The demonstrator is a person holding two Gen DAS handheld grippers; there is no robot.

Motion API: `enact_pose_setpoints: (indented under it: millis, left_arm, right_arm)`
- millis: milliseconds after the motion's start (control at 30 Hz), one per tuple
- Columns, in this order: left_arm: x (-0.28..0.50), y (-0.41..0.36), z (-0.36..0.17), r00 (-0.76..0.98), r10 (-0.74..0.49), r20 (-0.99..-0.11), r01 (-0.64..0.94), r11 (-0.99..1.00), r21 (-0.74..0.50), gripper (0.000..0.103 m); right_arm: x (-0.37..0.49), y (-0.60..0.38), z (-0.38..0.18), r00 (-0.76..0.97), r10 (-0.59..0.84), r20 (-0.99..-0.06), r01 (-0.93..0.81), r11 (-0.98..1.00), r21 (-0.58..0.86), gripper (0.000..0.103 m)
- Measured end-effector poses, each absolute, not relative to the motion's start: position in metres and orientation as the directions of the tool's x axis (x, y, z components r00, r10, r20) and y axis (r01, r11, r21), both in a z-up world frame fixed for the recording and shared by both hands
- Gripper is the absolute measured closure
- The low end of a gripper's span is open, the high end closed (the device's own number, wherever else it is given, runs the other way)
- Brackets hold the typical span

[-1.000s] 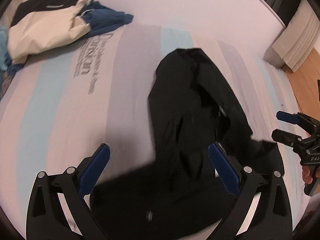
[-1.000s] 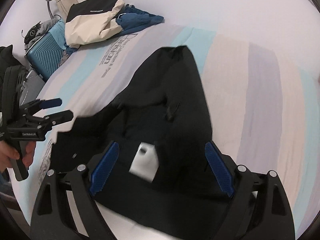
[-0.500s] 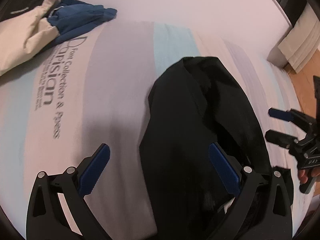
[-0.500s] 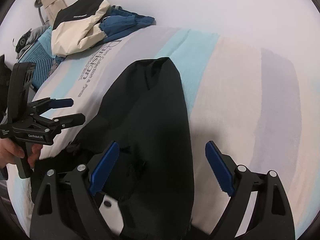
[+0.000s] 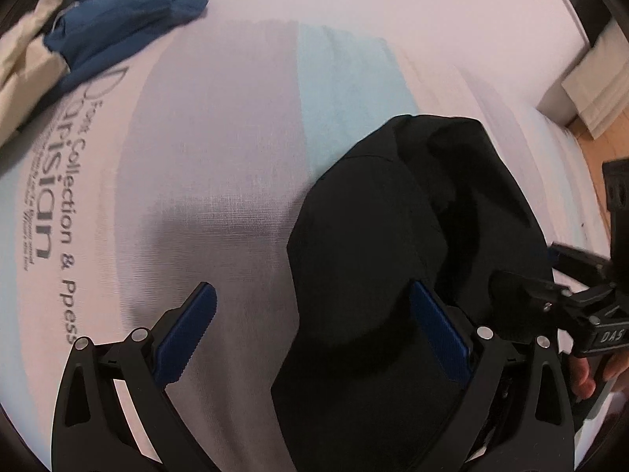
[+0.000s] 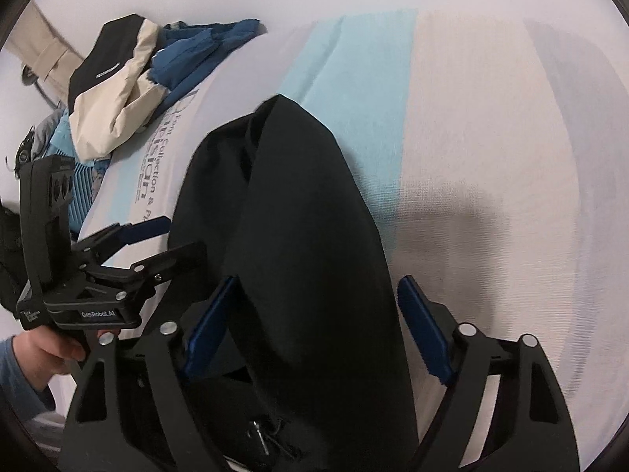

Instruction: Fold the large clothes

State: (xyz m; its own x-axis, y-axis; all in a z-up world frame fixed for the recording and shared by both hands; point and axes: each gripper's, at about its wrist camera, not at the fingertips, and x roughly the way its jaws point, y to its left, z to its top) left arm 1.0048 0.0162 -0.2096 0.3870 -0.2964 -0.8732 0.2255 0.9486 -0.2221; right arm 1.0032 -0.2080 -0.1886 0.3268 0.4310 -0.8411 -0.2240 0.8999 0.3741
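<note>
Both my grippers, left gripper (image 5: 312, 330) and right gripper (image 6: 314, 328), have fingers spread, the right's just narrowing; black garment (image 6: 298, 236) at twelve o'clock looks half folded on the bed (image 5: 220, 181).

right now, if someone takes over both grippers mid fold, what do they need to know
Left gripper: jaws open, over the left edge of the black fabric garment, gripping nothing.
Right gripper: jaws open but have just been closing, garment between them, pads not clamped.
The garment lies as a long narrow bundle on the pastel striped bedsheet; a beige-and-black jacket with blue clothing is piled at the far corner.
Done: apparently a lengthwise fold.
Left: probably grip the near end, fold it toward the far end, then the pile.
</note>
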Motion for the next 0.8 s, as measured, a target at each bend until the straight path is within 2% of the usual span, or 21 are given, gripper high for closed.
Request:
enact_pose_setpoints:
  millis: [33,100,200,233,300,333,367,467,533,667,800]
  left_arm:
    - [1.006,0.018,-0.211,0.385,-0.299,-0.873,0.218,0.949,-0.229,0.010]
    - [1.010,0.018,-0.218,0.365,-0.291,-0.884,0.210,0.951,-0.226,0.033]
    - [1.015,0.013,-0.226,0.334,-0.295,-0.896,0.221,0.948,-0.230,0.051]
    - [1.014,0.009,-0.227,0.337,-0.291,-0.895,0.229,0.948,-0.222,0.055]
    - [1.013,0.003,-0.227,0.342,-0.289,-0.894,0.240,0.947,-0.214,0.069]
    - [1.015,0.002,-0.228,0.342,-0.287,-0.895,0.244,0.947,-0.211,0.074]
    - [1.013,-0.001,-0.228,0.340,-0.286,-0.896,0.246,0.946,-0.209,0.084]
    - [1.008,-0.007,-0.223,0.374,-0.261,-0.890,0.228,0.956,-0.185,0.099]
    - [0.999,-0.010,-0.216,0.412,-0.245,-0.878,0.208,0.963,-0.171,0.101]
    - [0.977,-0.013,-0.195,0.489,-0.246,-0.837,0.197,0.966,-0.169,0.101]
    - [0.950,-0.015,-0.171,0.559,-0.223,-0.798,0.205,0.970,-0.128,0.101]
  right_arm:
    - [1.006,-0.208,-0.191,0.319,0.438,-0.840,-0.221,0.897,0.384,0.032]
    - [1.010,-0.207,-0.194,0.314,0.434,-0.844,-0.207,0.899,0.385,0.038]
    - [1.015,-0.210,-0.196,0.319,0.463,-0.827,-0.167,0.886,0.432,0.042]
    - [1.016,-0.210,-0.196,0.320,0.465,-0.826,-0.165,0.885,0.435,0.047]
    - [1.017,-0.207,-0.197,0.311,0.454,-0.835,-0.167,0.891,0.423,0.057]
    - [1.017,-0.206,-0.198,0.308,0.454,-0.836,-0.169,0.891,0.422,0.068]
    - [1.018,-0.205,-0.198,0.300,0.451,-0.840,-0.172,0.892,0.418,0.078]
    - [1.015,-0.204,-0.194,0.306,0.428,-0.851,-0.176,0.903,0.391,0.095]
    - [1.009,-0.203,-0.186,0.328,0.409,-0.852,-0.192,0.911,0.364,0.099]
    - [0.987,-0.206,-0.165,0.384,0.388,-0.838,-0.230,0.919,0.320,0.100]
    - [0.959,-0.202,-0.139,0.469,0.314,-0.826,-0.279,0.940,0.198,0.100]
